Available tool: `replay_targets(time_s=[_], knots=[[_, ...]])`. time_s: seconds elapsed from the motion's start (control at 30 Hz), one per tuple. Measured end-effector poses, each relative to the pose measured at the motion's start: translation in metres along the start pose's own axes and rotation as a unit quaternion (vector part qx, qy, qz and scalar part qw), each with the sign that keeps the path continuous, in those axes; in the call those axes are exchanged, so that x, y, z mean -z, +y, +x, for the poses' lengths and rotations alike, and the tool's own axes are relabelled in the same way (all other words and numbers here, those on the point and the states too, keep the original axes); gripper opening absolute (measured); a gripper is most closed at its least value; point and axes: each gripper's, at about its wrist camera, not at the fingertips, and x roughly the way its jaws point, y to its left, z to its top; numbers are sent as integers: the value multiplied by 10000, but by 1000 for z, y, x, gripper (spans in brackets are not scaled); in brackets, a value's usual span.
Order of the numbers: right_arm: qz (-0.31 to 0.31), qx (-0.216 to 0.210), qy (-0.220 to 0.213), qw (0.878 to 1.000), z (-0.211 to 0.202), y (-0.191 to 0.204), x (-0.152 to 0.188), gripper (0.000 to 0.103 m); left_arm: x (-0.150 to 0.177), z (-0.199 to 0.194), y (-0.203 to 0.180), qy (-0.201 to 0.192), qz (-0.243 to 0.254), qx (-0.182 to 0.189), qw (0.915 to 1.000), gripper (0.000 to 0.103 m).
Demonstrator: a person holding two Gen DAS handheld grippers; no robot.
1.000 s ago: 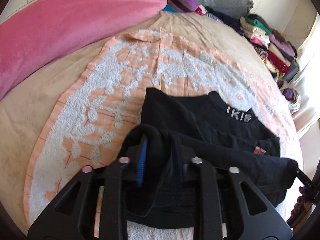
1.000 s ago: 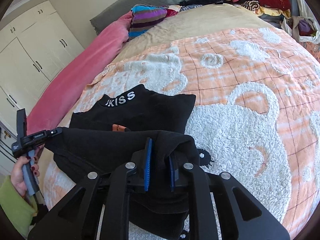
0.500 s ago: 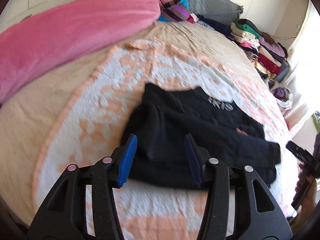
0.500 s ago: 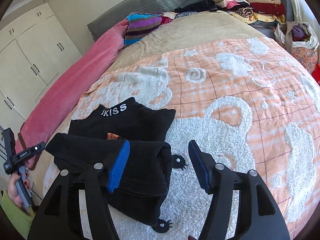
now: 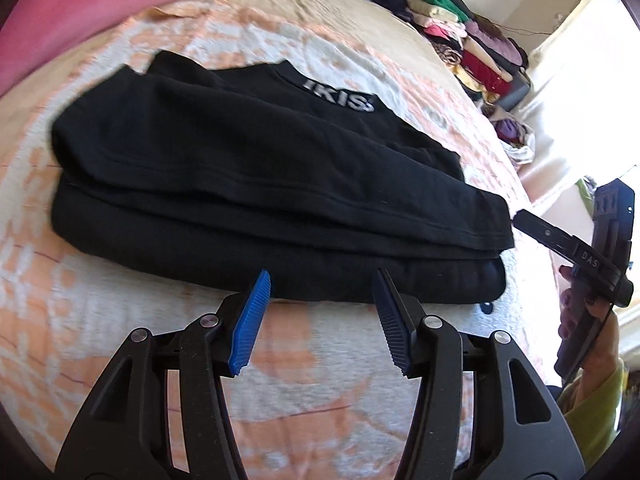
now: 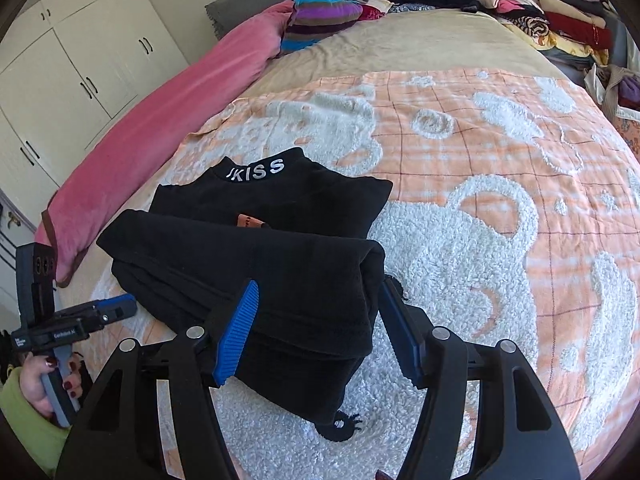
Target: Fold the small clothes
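The left gripper [image 5: 322, 300] is sitting at six o'clock in its own view, its blue pads [image 5: 250, 326] standing apart with nothing between them; its jaws have just been opening, and the tips are hovering just short of the near edge of the black garment [image 5: 256, 184]; the garment is lying folded on the orange and white blanket [image 5: 288, 368] that is covering the bed, its upper layer overlapping the lower one, with white lettering on the collar [image 5: 340, 94] showing toward twelve o'clock; at three o'clock the person's right hand [image 5: 576, 320] is gripping the handle of the other tool beside the garment's end.

In the right wrist view the right gripper [image 6: 316, 316] is released, its jaws having just been opening; the folded corner of the black garment [image 6: 280, 264] is lying loosely between the parted fingers, with the right pad clear of the cloth and the left pad's contact too hidden to tell; a small orange label [image 6: 250, 222] is peeking out between the layers; at nine o'clock the person's left hand [image 6: 48, 380], in a green sleeve [image 6: 24, 420], is holding its tool beside the garment; farther off, toward eleven o'clock, a pink bolster [image 6: 160, 128] is running along the bed edge; a striped cushion [image 6: 320, 16] is resting at twelve o'clock; stacked folded clothes [image 6: 552, 12] are piling up at one o'clock; white wardrobe doors [image 6: 68, 64] are standing at ten o'clock.
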Motion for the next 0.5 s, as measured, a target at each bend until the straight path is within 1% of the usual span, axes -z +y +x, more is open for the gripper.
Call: replay_targets(time_s=[0.13,0.23,0.33,0.4,0.43,0.5], knots=[[-6,-4,-11,10000,0,0,0,61,-4,11,-5,109,-226,338,9991,45],[-37,-4,-16,10000,0,2,0,61,-12,19,-9,106,-256,334,9991,45],[-70,5,6,10000,2,3,0,61,-19,30,-3,188,-615,500,9967,47],[-73,33,15,10000,3,2,1,61,-23,37,1,257,-817,543,9948,47],[-64,55,4,10000,4,2,1,61,-25,39,2,249,-884,522,9944,43],[-30,72,-5,10000,5,1,1,61,-30,37,4,166,-938,448,9944,4]])
